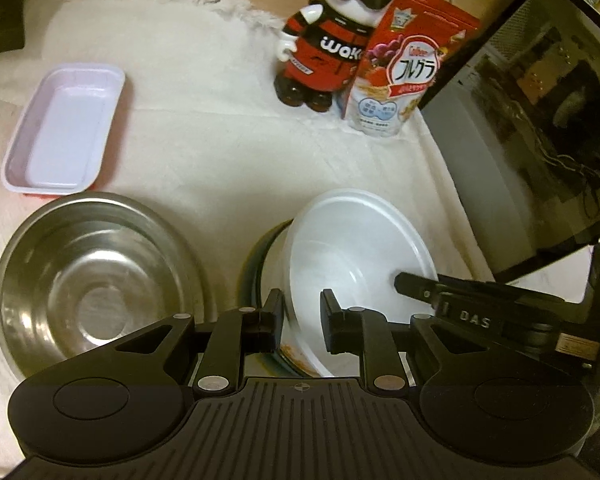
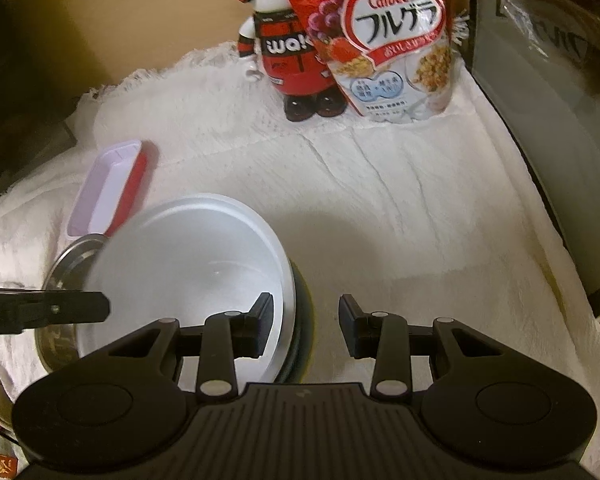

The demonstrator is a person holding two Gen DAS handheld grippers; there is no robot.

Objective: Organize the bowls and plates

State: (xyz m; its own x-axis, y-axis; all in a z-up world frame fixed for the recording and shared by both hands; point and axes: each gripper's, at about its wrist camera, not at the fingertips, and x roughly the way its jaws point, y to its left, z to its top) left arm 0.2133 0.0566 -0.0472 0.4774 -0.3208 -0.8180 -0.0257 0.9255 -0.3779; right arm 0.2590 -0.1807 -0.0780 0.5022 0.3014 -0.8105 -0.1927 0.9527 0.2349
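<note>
Bowl rim in the left gripper, right gripper astride the far side

Nearest the left wrist camera, the left gripper (image 1: 302,318) has its jaws drawn close on the near rim of the white bowl (image 1: 360,248), one pad outside the wall and one inside, and the bowl sits tilted with that side raised. The right gripper (image 2: 304,322) straddles the opposite rim. Its inner finger (image 2: 260,320) lies against the inside wall. Its outer finger stands clear, with cloth showing in the gap, so it is not clamped. The white bowl is empty. It rests on a dark-rimmed dish (image 1: 252,268) whose contents are hidden, and a brown-marked edge of another piece shows under it near the left jaws.

Just to the left of this stack, close to it, a steel bowl (image 1: 96,280) sits upright and empty. Behind the steel bowl, near its far rim, a rectangular white tray (image 1: 68,128) with red outer sides lies empty.

All of this stands on a white fringed cloth (image 1: 220,140). The middle of the cloth, between the stack and the back row, is open, as is the stretch to the right of the stack. On the right, the cloth ends against a glass-fronted appliance (image 1: 540,120). At the back stand a red and black figurine bottle (image 1: 324,52) and, touching its side, a Calbee granola bag (image 1: 396,80). Beyond the fringe, bare wooden tabletop (image 2: 120,20) shows.
</note>
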